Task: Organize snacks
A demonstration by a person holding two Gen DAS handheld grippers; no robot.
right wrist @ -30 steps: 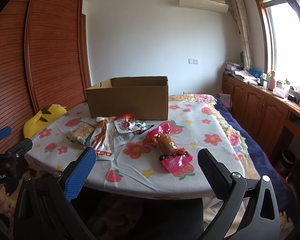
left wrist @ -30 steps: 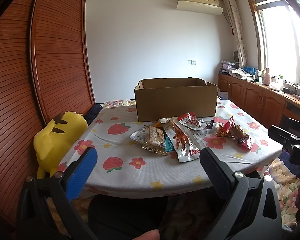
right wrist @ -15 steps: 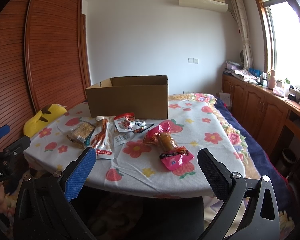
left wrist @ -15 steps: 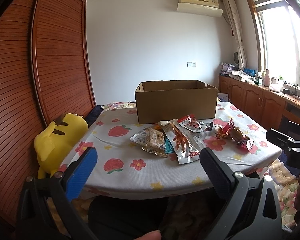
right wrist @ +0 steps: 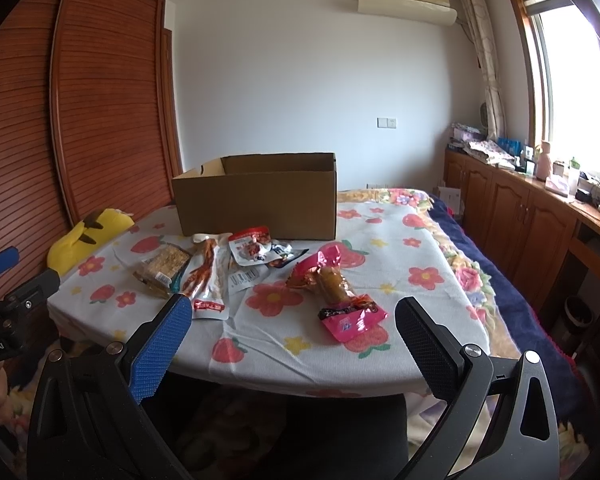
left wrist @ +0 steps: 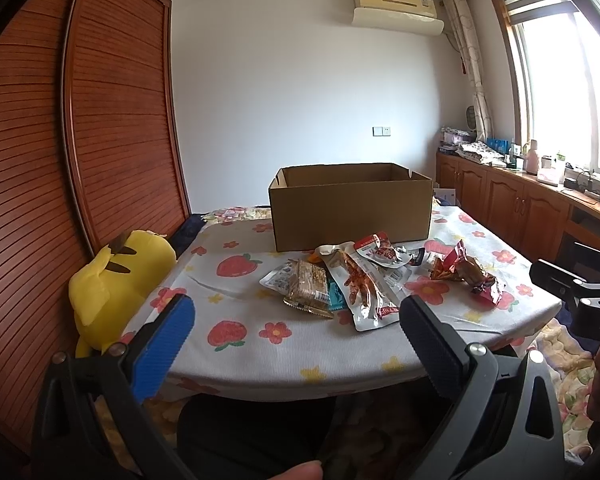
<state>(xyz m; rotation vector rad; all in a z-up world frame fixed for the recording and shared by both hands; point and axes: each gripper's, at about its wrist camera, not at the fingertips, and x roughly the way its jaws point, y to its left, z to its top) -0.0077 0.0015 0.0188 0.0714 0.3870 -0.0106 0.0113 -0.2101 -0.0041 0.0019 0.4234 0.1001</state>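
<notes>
the open cardboard box (right wrist: 256, 196) stands at the back of the flowered table (right wrist: 432, 316), the pink snack packet (right wrist: 336, 288) lies lengthwise ahead of the nearer right gripper (right wrist: 292, 336), both it and the left gripper (left wrist: 296, 344) gaping, empty.

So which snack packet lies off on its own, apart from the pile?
The pink-wrapped snack, nearest the right gripper. The other packets overlap in a pile to its left, before the cardboard box.
</notes>
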